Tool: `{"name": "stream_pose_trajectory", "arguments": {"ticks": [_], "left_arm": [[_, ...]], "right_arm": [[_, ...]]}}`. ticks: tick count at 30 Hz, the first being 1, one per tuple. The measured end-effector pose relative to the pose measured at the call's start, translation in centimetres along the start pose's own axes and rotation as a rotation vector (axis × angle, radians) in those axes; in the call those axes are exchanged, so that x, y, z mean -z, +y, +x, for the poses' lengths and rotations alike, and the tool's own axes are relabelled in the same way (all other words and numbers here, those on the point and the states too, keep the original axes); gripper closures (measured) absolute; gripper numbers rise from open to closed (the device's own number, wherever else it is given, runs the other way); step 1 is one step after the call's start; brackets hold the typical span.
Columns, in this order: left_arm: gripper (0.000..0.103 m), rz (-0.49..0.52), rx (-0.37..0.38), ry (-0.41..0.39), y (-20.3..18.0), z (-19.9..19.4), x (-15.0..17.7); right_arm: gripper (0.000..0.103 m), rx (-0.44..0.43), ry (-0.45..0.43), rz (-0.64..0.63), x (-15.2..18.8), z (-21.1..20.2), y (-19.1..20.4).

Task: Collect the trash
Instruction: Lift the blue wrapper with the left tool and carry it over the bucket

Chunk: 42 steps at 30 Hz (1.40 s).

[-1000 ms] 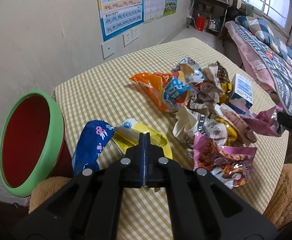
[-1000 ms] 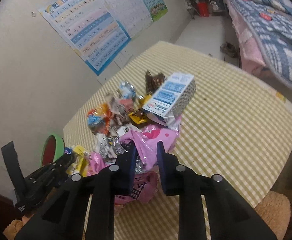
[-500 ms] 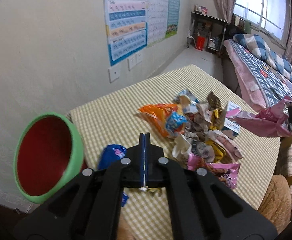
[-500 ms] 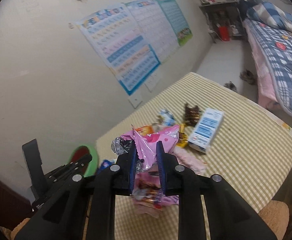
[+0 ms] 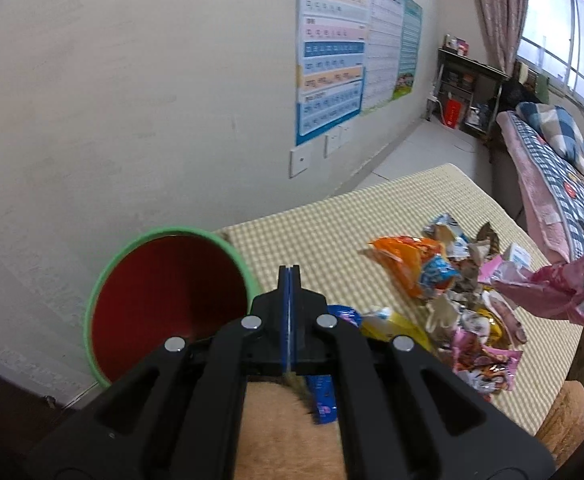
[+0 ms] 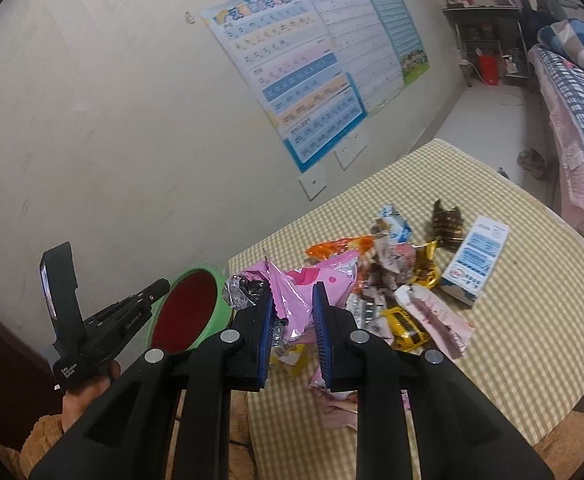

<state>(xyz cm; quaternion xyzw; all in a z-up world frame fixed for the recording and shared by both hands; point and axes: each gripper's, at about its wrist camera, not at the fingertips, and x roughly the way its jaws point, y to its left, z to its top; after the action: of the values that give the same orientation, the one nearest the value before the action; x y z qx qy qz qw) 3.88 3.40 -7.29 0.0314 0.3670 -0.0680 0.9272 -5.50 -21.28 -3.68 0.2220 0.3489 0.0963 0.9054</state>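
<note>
A pile of snack wrappers (image 5: 444, 280) lies on the checked tablecloth (image 5: 324, 224). My right gripper (image 6: 292, 304) is shut on a crumpled pink wrapper (image 6: 300, 288) and holds it in the air above the table; the wrapper also shows at the right of the left wrist view (image 5: 548, 288). A red bin with a green rim (image 5: 163, 300) stands off the table's left end, also seen in the right wrist view (image 6: 187, 312). My left gripper (image 5: 289, 280) is shut and empty, raised near the bin's rim.
A blue-and-white carton (image 6: 476, 260) lies at the pile's right. A blue wrapper (image 5: 324, 396) and a yellow one (image 5: 396, 324) lie near the left gripper. A wall with posters (image 6: 312, 68) runs behind the table. A bed (image 5: 564, 168) stands at the far right.
My right gripper has lifted the pink wrapper off the pile and carried it leftward toward the bin. My left gripper has risen and drawn back from the table.
</note>
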Motion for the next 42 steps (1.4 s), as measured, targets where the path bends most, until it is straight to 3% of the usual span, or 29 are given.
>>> {"name": "stream_pose_trajectory", "arguments": {"ticks": [9, 15, 20, 23, 27, 31, 33, 34, 38, 40, 41, 42], "left_arm": [[0.103, -0.071, -0.024, -0.01, 4.1, -0.6, 0.1], [0.103, -0.159, -0.04, 0.001, 8.5, -0.2, 0.6], [0.103, -0.304, 0.026, 0.046, 13.3, 0.9, 1.8], [0.103, -0.33, 0.044, 0.074, 14.3, 1.2, 2.0], [0.103, -0.195, 0.08, 0.091, 11.1, 1.6, 1.7], [0.093, -0.156, 0.252, 0.182, 7.5, 3.6, 2.2], [0.062, -0.096, 0.299, 0.251, 4.8, 5.1, 2.9], [0.056, -0.077, 0.307, 0.271, 3.9, 5.6, 3.0], [0.051, 0.014, 0.31, 0.384, 0.2, 8.0, 3.9], [0.051, 0.071, 0.267, 0.425, -1.1, 9.2, 4.5], [0.055, 0.077, 0.256, 0.432, -1.4, 9.6, 4.4], [0.071, 0.076, 0.257, 0.433, -1.3, 9.7, 4.6]], "right_arm": [[0.084, -0.07, 0.032, -0.045, -0.4, 2.2, 2.7], [0.084, -0.166, 0.078, -0.07, -1.1, 5.0, 5.3], [0.084, -0.22, 0.139, -0.074, -1.2, 8.1, 7.7], [0.084, -0.197, 0.123, -0.08, -1.5, 9.0, 8.3], [0.084, -0.137, 0.112, -0.039, -1.9, 9.1, 6.6], [0.084, -0.087, 0.105, -0.001, -1.7, 8.1, 4.4], [0.084, -0.069, 0.104, 0.017, -1.3, 7.8, 3.5], [0.084, -0.066, 0.105, 0.028, -1.0, 7.6, 3.1], [0.084, -0.061, 0.102, 0.048, -0.6, 7.3, 2.1], [0.083, -0.057, 0.097, 0.058, -0.5, 6.9, 1.7], [0.084, -0.056, 0.096, 0.062, -0.5, 6.8, 1.6], [0.084, -0.056, 0.091, 0.063, -0.5, 6.6, 1.4]]}}
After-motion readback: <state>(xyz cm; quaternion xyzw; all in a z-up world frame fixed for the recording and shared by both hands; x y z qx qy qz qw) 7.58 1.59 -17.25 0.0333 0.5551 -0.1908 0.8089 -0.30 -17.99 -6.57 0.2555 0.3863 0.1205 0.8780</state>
